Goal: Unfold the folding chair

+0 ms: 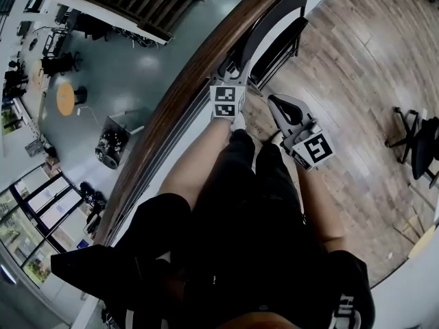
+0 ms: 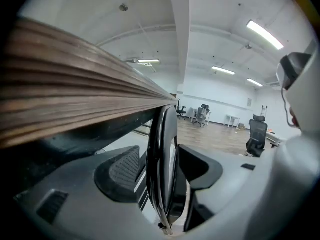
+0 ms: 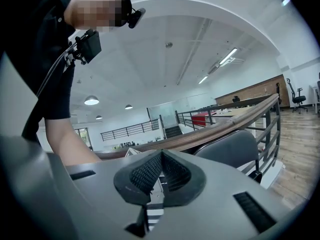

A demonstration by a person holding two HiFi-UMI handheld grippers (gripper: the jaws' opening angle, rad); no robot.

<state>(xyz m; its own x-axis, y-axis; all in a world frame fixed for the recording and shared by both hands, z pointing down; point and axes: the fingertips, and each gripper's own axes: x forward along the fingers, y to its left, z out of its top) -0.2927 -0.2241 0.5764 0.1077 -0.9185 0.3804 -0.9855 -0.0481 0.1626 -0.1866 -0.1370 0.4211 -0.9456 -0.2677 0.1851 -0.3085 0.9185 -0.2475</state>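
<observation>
A black folding chair (image 1: 274,22) stands folded flat, leaning against the railing under the wooden handrail (image 1: 185,88). My left gripper (image 1: 231,74) reaches onto its near top edge. In the left gripper view the chair's thin upright edge (image 2: 161,149) sits between the spread pads (image 2: 122,171) of the open left gripper (image 2: 162,164), with narrow gaps at either side. My right gripper (image 1: 280,106) hovers to the chair's right, apart from it. Its pads (image 3: 145,174) are pressed together with nothing between them, and the chair's backrest (image 3: 232,149) shows just beyond the right gripper (image 3: 160,159).
The handrail (image 2: 75,104) runs close along the chair's left, with a drop to a lower floor and a round table (image 1: 65,98) beyond it. Wood flooring (image 1: 357,74) stretches to the right, where a black office chair (image 1: 418,142) stands. My legs (image 1: 240,184) are directly below.
</observation>
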